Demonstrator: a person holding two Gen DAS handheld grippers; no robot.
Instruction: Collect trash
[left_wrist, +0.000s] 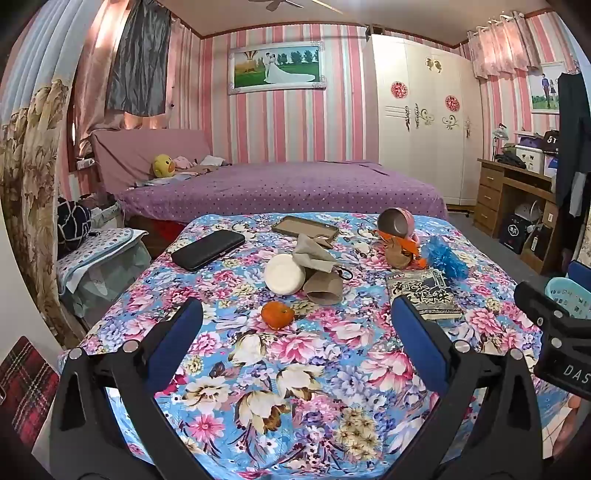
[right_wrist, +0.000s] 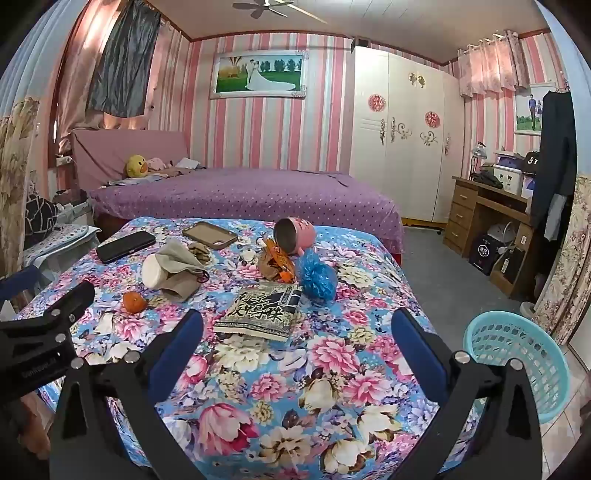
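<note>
On the floral-covered table (left_wrist: 295, 387) lie an orange (left_wrist: 277, 314), a black-and-white snack packet (left_wrist: 423, 291), a crumpled blue plastic bag (left_wrist: 445, 256), an orange wrapper with brown paper (left_wrist: 400, 249) and a grey cloth pouch (left_wrist: 317, 269). My left gripper (left_wrist: 295, 325) hangs open just short of the orange, nothing between its fingers. My right gripper (right_wrist: 295, 332) is open near the packet (right_wrist: 260, 312), also empty. The blue bag (right_wrist: 317, 278) and wrapper (right_wrist: 277, 264) lie beyond it. A light blue basket (right_wrist: 517, 363) stands on the floor to the table's right.
A tipped pink mug (left_wrist: 397, 221), a white round jar (left_wrist: 284, 273), a black phone (left_wrist: 208, 249) and a phone case (left_wrist: 304, 226) also lie on the table. Behind is a purple bed (left_wrist: 280, 188); a wooden desk (right_wrist: 484, 218) stands at the right.
</note>
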